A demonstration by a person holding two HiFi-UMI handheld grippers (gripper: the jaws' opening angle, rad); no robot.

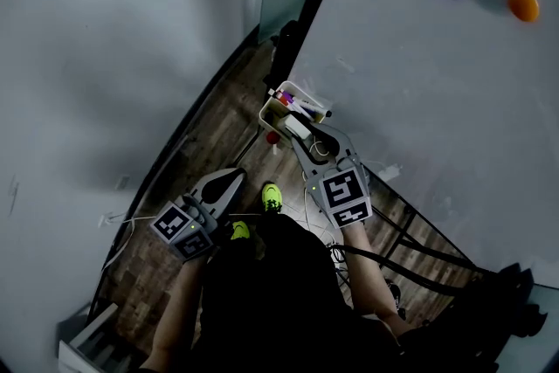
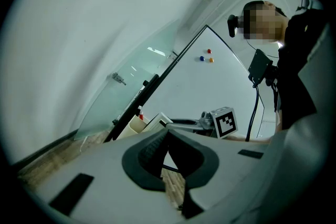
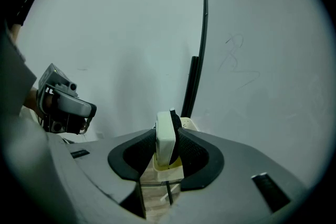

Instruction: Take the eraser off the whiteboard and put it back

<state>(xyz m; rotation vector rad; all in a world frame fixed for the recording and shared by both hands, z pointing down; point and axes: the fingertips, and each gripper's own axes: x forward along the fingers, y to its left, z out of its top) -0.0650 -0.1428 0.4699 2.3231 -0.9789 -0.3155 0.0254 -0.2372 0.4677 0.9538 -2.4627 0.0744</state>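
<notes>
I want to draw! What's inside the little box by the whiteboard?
Marker pens lie in the box. The eraser in the right gripper hides the box's near part.

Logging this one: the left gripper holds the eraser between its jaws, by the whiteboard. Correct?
Not the left: the right gripper holds the eraser between its jaws, by the whiteboard. The right gripper view shows it.

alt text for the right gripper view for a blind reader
The right hand-held gripper grips a white eraser on edge between its jaws, above a cream tray. A whiteboard stands behind at right, the left hand-held gripper at left.
</notes>
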